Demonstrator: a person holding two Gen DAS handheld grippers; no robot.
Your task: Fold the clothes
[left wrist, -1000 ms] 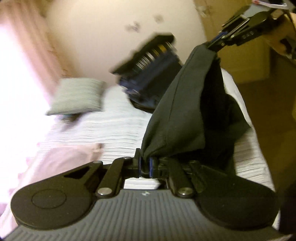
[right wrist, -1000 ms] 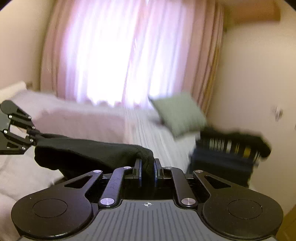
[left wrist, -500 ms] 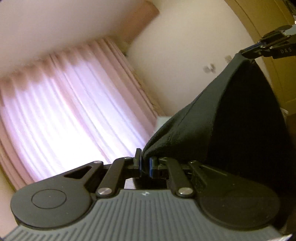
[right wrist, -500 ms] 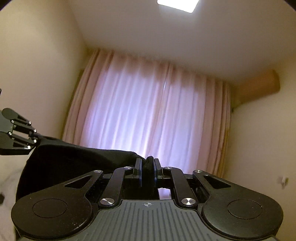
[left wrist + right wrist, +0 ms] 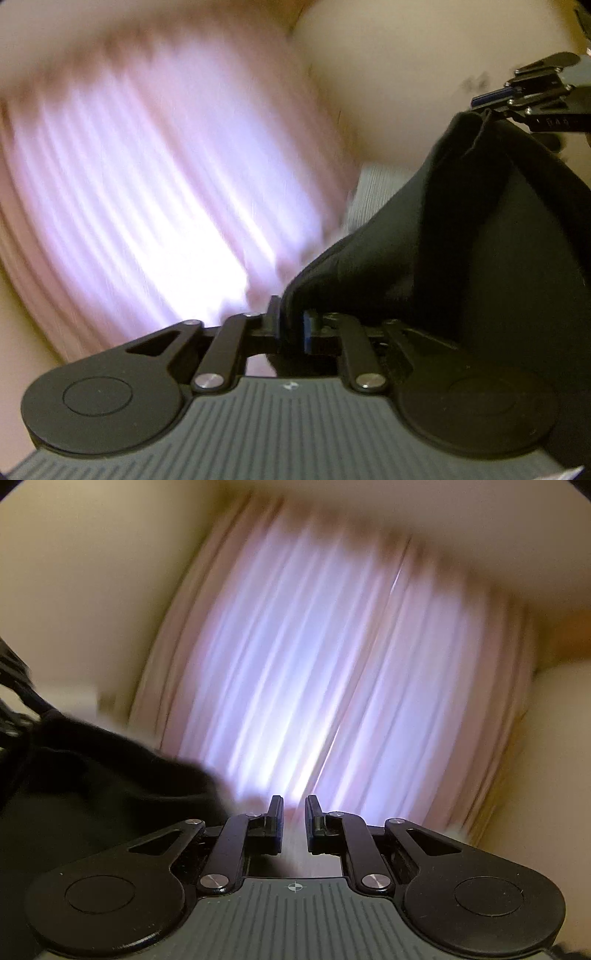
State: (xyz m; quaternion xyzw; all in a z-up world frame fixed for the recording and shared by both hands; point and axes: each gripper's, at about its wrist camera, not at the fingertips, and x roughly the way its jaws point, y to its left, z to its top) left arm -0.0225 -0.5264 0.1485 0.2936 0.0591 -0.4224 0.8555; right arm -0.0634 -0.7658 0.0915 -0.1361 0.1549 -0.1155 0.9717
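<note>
A black garment (image 5: pixel 461 240) hangs in the air between my two grippers. My left gripper (image 5: pixel 291 314) has one bunched corner between its pads; the jaws are opening, with cloth still filling the gap. The right gripper (image 5: pixel 480 101) shows at the upper right of the left wrist view, just above the garment's other peak. In the right wrist view my right gripper (image 5: pixel 294 801) is opening, with a bare gap between its fingers. There the black garment (image 5: pixel 92 775) sags to the left, clear of the pads. Both views are motion-blurred.
A pink curtain (image 5: pixel 314 664) over a bright window fills the background, with cream walls (image 5: pixel 74 590) on either side. A strip of pale striped bedding (image 5: pixel 373 192) shows behind the garment.
Both grippers rose from the bed with the garment stretched between them. The right jaws have since parted and the cloth has slipped out to the left. The left jaws have widened around their corner.
</note>
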